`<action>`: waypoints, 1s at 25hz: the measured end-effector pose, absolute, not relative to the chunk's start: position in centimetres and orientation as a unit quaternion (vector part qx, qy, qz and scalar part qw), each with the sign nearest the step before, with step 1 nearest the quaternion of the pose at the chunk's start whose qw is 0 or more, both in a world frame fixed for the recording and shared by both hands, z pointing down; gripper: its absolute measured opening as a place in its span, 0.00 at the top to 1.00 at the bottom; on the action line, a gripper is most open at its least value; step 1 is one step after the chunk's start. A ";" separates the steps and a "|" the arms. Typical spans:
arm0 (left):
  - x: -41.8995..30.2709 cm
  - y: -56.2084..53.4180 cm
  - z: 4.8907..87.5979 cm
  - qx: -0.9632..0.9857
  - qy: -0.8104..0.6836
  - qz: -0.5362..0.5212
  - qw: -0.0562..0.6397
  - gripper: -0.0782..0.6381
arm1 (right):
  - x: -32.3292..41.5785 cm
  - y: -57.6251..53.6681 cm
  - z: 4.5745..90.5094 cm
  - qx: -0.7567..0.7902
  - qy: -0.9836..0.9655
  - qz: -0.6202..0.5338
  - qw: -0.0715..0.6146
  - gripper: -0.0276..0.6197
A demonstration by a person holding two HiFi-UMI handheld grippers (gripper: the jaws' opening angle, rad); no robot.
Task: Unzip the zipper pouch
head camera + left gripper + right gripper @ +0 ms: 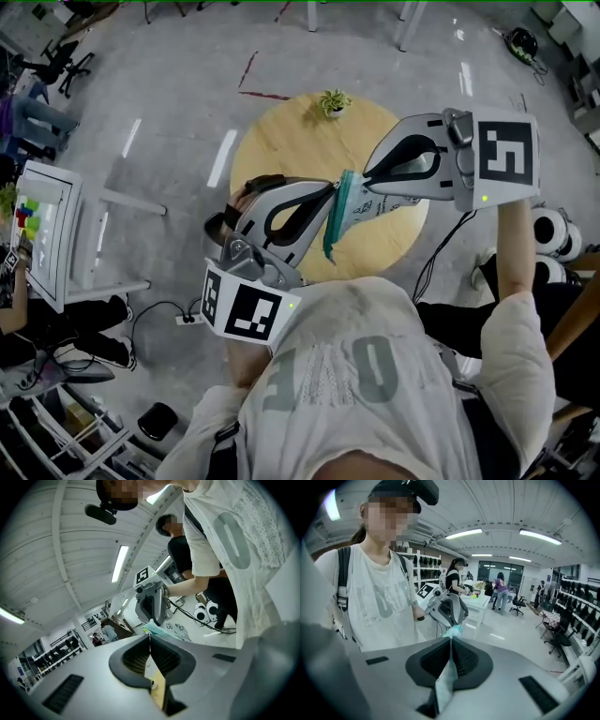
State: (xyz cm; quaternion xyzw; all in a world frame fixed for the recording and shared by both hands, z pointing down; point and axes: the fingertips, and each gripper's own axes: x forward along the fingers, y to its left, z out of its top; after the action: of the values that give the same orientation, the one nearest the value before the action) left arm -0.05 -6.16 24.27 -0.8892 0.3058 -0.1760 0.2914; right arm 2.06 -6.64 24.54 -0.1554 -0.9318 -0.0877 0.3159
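Observation:
The zipper pouch (361, 211), white with a teal zipper edge, hangs in the air between both grippers over the round wooden table (281, 141). My left gripper (331, 194) is shut on a thin tan tab (157, 686) at the pouch's zipper edge. My right gripper (367, 181) is shut on the pouch's fabric (443, 686), which runs back between the jaws. In the left gripper view my left gripper (150, 634) faces the right gripper (151, 603), with the pouch (174, 629) stretched between them. In the right gripper view my right gripper (451, 638) faces the left gripper (447, 609).
A small potted plant (333, 101) stands at the table's far edge. A black cable (433, 253) trails on the floor at the right. A white desk (47, 234) stands at the left. Several people stand far back in the room (500, 590).

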 end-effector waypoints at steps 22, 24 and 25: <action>-1.0 -5.4 23.4 -0.866 0.329 -0.191 0.323 0.85 | 1.4 -8.7 21.6 -0.112 -0.983 0.126 0.069 0.86; -1.2 -5.4 23.7 -0.865 0.329 -0.197 0.323 0.85 | 2.3 -9.7 21.1 -0.094 -0.985 0.136 0.052 0.86; -1.3 -5.3 23.8 -0.865 0.328 -0.200 0.323 0.85 | 2.7 -10.1 21.0 -0.084 -0.986 0.136 0.045 0.86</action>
State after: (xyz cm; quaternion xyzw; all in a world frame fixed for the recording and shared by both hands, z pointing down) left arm -1.34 -5.26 23.80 -0.8649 0.3279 -0.1997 0.3233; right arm 2.68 -10.08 20.95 -0.0838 -0.9861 0.1362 0.0450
